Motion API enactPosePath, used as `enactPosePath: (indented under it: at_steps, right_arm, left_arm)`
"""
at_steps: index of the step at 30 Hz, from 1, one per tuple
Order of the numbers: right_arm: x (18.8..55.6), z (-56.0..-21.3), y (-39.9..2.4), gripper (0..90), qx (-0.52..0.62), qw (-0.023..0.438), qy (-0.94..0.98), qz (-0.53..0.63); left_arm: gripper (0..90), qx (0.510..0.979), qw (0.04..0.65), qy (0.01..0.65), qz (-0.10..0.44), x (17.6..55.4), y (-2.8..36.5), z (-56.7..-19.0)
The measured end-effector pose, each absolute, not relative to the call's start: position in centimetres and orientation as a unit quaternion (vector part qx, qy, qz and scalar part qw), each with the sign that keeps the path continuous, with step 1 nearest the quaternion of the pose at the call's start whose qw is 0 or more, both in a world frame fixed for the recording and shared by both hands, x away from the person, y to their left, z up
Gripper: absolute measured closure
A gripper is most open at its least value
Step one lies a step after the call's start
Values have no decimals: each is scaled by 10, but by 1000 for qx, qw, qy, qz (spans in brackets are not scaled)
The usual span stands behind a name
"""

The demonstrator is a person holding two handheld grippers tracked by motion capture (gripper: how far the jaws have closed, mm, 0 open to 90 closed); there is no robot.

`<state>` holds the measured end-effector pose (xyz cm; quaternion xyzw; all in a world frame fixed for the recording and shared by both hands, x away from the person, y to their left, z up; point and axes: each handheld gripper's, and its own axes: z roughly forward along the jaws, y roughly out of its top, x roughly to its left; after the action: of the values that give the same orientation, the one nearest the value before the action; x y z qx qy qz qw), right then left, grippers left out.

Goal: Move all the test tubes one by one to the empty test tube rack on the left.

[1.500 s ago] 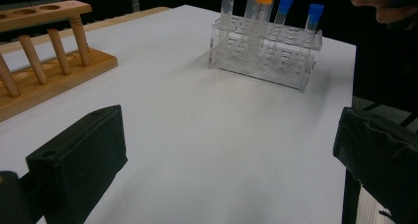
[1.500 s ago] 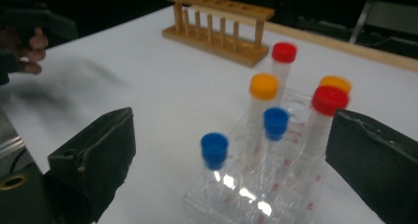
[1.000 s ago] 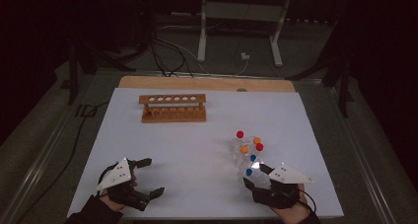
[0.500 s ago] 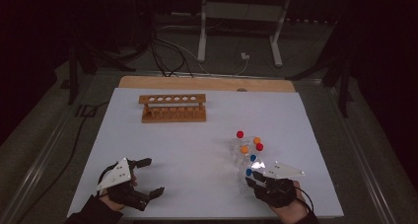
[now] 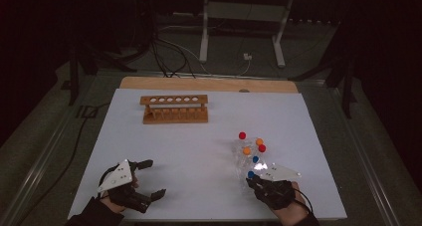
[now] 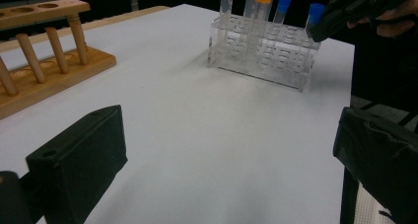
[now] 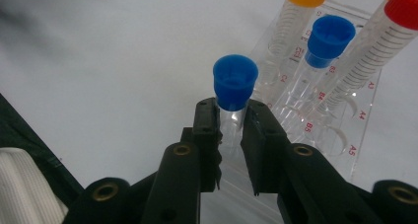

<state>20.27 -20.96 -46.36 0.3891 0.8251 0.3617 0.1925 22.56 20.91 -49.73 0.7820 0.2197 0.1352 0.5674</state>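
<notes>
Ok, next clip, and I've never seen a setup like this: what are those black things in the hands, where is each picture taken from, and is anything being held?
No robot here: a person holds a hand-held two-jaw gripper in each hand. The wide picture comes from a fixed camera above the white table. The other two come from cameras riding on the grippers, looking along their black jaws.

On the table stand a wooden rack, empty, and a clear plastic rack holding capped tubes in red, orange and blue.

The right gripper has just been closing, and its jaws now clamp the blue-capped tube just under the cap; the tube stands upright at the rack's near end. The left gripper rests open near the table's front edge, holding nothing.
</notes>
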Motion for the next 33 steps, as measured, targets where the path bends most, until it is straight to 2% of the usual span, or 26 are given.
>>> enactPosePath:
  at_steps: [10,28,33]
  right_arm:
    - [200,-455,-212,771,384,201,817,381]
    - [193,-404,-219,771,351,241,793,435]
    - [197,-400,-207,771,333,234,798,444]
  left_arm:
    - [5,784,564,222,136,226,208,-498]
    - [5,783,567,219,131,225,208,-494]
    - [5,777,576,216,136,224,205,-489]
